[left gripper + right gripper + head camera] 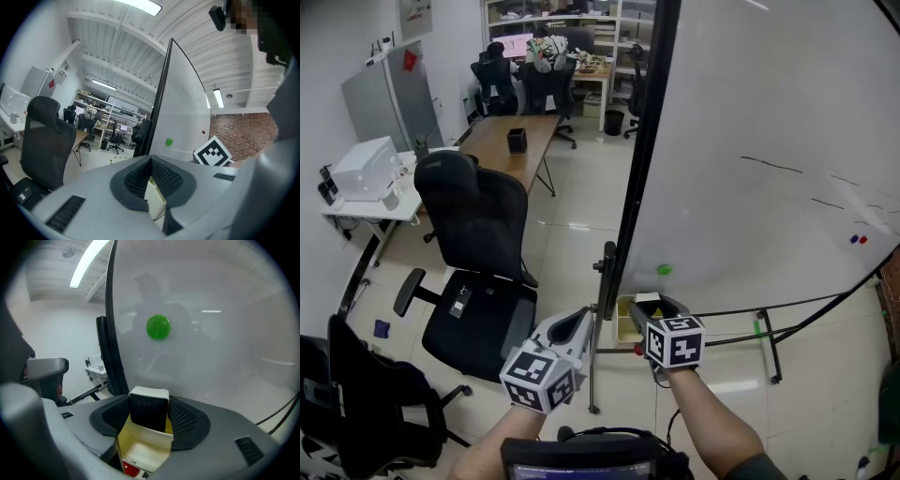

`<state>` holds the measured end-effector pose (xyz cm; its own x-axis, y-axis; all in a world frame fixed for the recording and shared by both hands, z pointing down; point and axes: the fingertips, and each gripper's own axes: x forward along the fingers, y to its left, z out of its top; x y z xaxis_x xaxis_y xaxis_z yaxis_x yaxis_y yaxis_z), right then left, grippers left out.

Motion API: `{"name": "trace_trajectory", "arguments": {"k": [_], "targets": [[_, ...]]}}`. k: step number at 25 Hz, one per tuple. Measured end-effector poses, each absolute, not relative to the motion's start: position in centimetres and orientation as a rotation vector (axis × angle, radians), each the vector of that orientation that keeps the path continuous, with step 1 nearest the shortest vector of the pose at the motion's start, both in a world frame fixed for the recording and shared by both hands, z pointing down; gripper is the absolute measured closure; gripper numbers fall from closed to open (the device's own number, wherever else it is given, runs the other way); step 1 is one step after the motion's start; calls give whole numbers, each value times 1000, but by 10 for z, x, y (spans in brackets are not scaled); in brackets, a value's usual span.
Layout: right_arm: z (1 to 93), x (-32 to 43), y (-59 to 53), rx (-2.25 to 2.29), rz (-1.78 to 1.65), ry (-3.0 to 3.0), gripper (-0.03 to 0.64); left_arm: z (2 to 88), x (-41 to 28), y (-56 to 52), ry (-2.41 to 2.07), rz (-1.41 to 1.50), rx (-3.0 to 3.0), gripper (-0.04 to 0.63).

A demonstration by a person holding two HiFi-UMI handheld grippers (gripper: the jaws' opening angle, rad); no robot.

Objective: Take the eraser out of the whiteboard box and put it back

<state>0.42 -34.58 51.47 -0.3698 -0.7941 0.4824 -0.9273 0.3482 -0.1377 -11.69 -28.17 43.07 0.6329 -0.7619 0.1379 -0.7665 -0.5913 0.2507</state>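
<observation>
Right gripper view: the right gripper [149, 403] clamps the eraser [148, 414] by its two sides. The eraser stands upright, white back on top and black felt toward the camera. It is directly over the open cream box [143, 446], and its lower end passes behind the box's near wall, so it is at the mouth or partly inside. Whether it reaches the bottom cannot be told. The upright, side-on hold probably suits the narrow opening, leaving the eraser free to slide straight up or down. A red item [130, 468] lies low in the box. A green magnet [158, 327] sits on the whiteboard [220, 343] behind.

Head view: the box hangs at the whiteboard's lower left corner, just beside the stand's post [606, 281], so both grippers work close against the board's edge. The left gripper [586, 317] waits just left of the post, near the box.

Left gripper view: its jaws are drawn narrow, meeting at the tips. A cream wall of the box shows through the gap below them, but whether they pinch it is unclear. This position would let the left gripper steady the box. The pictures do not settle whether the eraser is coming out or going back in.
</observation>
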Motion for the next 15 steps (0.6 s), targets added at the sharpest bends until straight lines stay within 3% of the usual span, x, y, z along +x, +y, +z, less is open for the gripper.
{"name": "trace_trajectory", "arguments": {"k": [15], "targets": [[530,7,-344,1511,670,-2158,334,429,-105,-276,-1159,29,2592,558]]}}
